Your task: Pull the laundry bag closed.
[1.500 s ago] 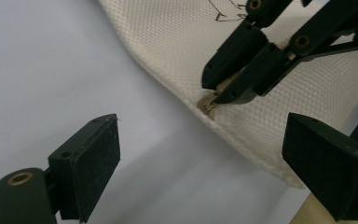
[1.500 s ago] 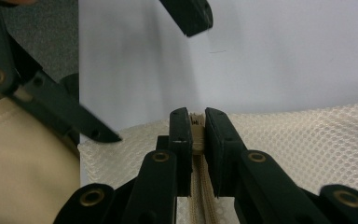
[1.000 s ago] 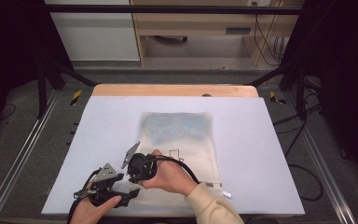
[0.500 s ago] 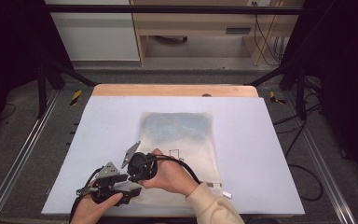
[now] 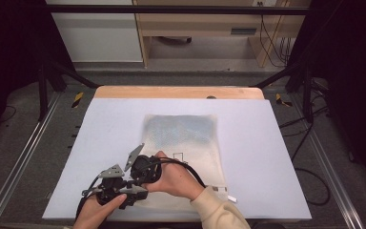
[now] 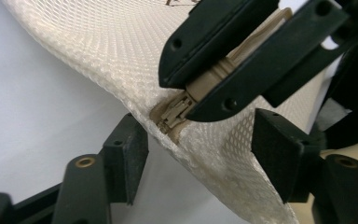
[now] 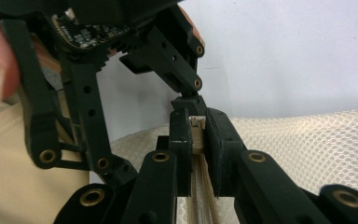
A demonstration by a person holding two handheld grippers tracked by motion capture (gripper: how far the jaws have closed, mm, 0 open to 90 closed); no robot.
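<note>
My right hand-held gripper [image 7: 198,140] pinches the zipper pull [image 6: 177,114] of the mesh laundry bag [image 5: 183,143]; my left hand-held gripper [image 6: 200,154], jaws spread, straddles the corner, likely to brace it.

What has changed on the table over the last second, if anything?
Hardly anything. The left gripper and right gripper stay together at the near left corner of the white mesh bag, with no clear movement. In the gripper views, the right gripper is clamped on the bag's beige zipper pull, while the left one stands open around the corner. The bag lies where it did on the table.
</note>
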